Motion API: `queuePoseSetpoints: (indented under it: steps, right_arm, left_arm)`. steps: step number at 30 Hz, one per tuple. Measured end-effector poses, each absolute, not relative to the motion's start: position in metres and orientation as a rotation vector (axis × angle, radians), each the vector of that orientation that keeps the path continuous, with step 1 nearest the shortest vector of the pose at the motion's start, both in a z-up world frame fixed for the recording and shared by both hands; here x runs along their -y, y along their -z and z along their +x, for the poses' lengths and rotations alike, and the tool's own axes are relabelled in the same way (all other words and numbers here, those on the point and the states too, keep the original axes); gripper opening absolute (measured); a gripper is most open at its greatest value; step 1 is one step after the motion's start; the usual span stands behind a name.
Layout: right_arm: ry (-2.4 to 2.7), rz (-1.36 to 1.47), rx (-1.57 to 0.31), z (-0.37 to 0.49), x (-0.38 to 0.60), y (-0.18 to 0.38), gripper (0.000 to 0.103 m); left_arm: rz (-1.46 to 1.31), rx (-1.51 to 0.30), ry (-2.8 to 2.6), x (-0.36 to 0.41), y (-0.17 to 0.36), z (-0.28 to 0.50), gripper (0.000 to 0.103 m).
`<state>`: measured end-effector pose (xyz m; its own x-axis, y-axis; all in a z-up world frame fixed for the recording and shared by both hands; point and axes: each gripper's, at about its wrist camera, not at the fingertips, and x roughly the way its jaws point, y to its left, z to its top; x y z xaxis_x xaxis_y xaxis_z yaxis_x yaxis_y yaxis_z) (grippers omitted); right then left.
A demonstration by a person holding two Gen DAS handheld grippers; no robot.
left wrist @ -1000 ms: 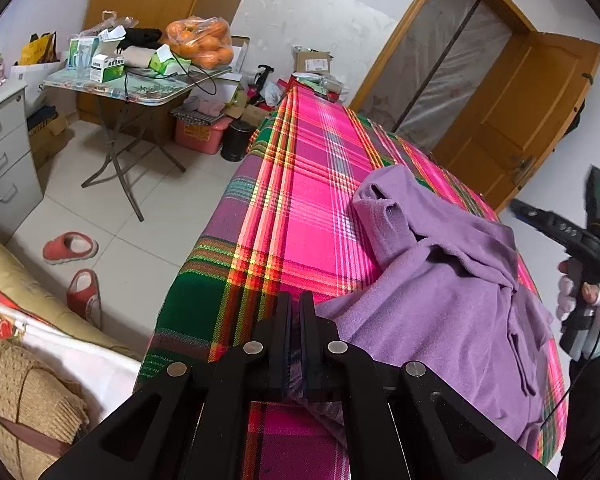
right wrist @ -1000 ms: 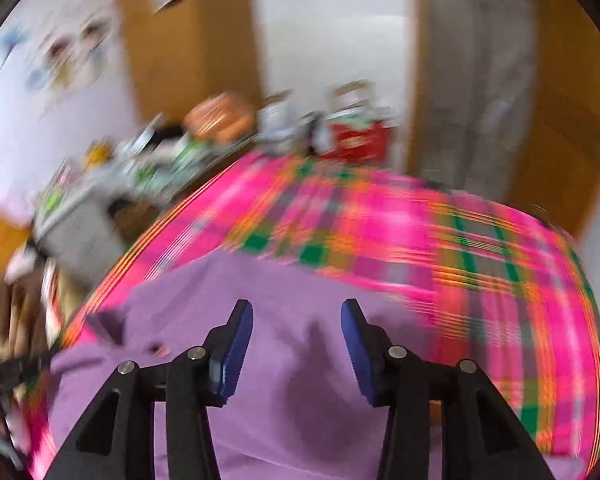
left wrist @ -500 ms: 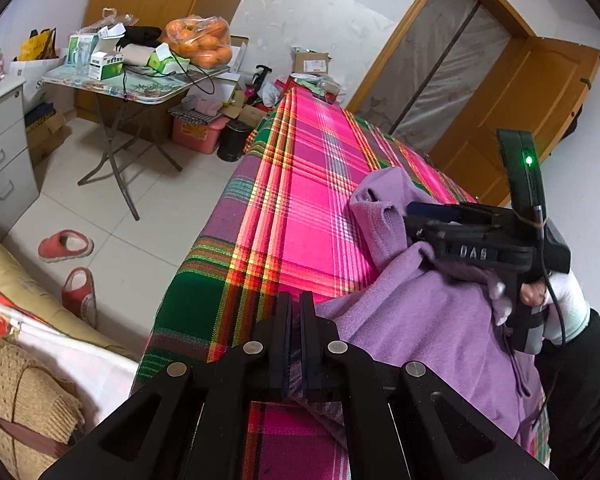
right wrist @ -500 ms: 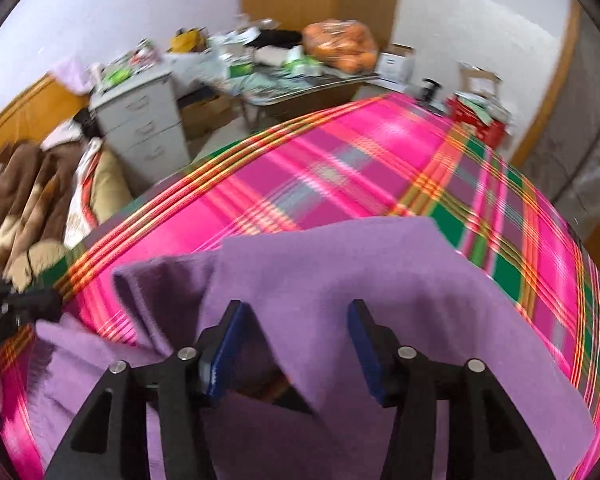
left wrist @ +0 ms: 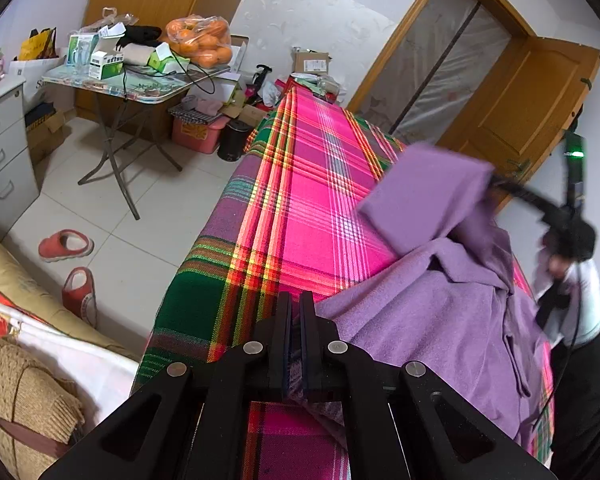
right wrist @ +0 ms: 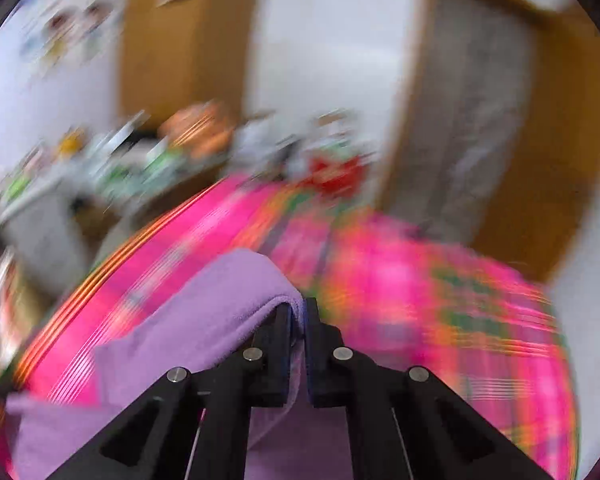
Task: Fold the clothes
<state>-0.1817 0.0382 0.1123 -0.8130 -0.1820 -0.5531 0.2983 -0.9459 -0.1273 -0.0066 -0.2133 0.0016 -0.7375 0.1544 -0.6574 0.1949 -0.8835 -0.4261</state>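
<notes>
A purple fleece garment (left wrist: 440, 320) lies bunched on the right side of the pink plaid bed cover (left wrist: 300, 200). My left gripper (left wrist: 295, 308) is shut on the garment's near edge at the foot of the bed. In the right wrist view my right gripper (right wrist: 298, 312) is closing, with a fold of the purple garment (right wrist: 204, 320) pinched between its pads and lifted off the bed. From the left wrist view the right gripper (left wrist: 496, 182) is blurred, holding a flap of the cloth up over the bed. The right wrist view is motion-blurred.
A folding table (left wrist: 140, 84) carries boxes and a bag of oranges (left wrist: 202, 40) at the far left. Grey drawers (left wrist: 0, 152) and red slippers (left wrist: 66, 244) are on the floor side. A wooden door (left wrist: 520, 112) stands open behind the bed. A person's hand (left wrist: 560, 264) holds the right gripper.
The right gripper reached in over the garment with jaws open, closed on a fold and pulled it up and to the right. The left gripper kept still, holding the edge.
</notes>
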Motion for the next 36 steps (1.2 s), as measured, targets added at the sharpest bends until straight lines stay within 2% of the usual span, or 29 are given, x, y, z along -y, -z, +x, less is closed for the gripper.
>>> queuePoseSetpoints:
  steps: [3,5,8,11,14,15,17,20,22,27,31,36]
  right_arm:
    - [3.092,0.645,-0.065,-0.182,-0.124,-0.155,0.006]
    - [3.309,0.590,0.158,-0.175,-0.187,-0.169,0.009]
    - [3.381,0.796,0.391,-0.174,-0.252,-0.155,0.013]
    - [3.322,0.962,0.424,-0.164,-0.275,-0.127,0.035]
    - [3.183,0.998,0.431,-0.150,-0.270,-0.110,0.037]
    - [3.129,1.000,0.424,-0.146,-0.265,-0.105,0.038]
    - [2.985,0.977,0.271,-0.141,-0.231,-0.098,0.039]
    - [2.744,0.931,-0.048,-0.122,-0.166,-0.090,0.042]
    - [2.620,0.904,-0.194,-0.108,-0.127,-0.080,0.042]
    - [2.466,0.924,-0.286,-0.086,-0.076,-0.055,0.042]
    - [2.439,0.935,-0.392,-0.078,-0.061,-0.041,0.042]
    - [2.447,0.906,-0.456,-0.067,-0.069,-0.046,0.045]
  left_arm:
    - [1.130,-0.753,2.808,0.214,-0.001,-0.007,0.003]
    - [1.130,-0.752,2.808,0.214,-0.001,-0.008,0.003]
    - [1.129,-0.754,2.808,0.213,-0.001,-0.008,0.003]
    - [1.129,-0.757,2.809,0.214,-0.001,-0.008,0.003]
    - [1.129,-0.760,2.809,0.215,-0.001,-0.008,0.003]
    - [1.128,-0.764,2.810,0.216,0.000,-0.008,0.003]
    - [1.126,-0.775,2.811,0.217,0.000,-0.007,0.003]
    - [1.122,-0.788,2.814,0.217,0.000,-0.006,0.003]
    - [1.115,-0.804,2.817,0.218,0.000,-0.004,0.003]
    - [1.074,-0.890,2.832,0.224,0.000,0.003,0.005]
    - [1.040,-0.948,2.845,0.227,0.001,0.008,0.015]
    - [1.019,-0.909,2.862,0.218,-0.003,0.019,0.024]
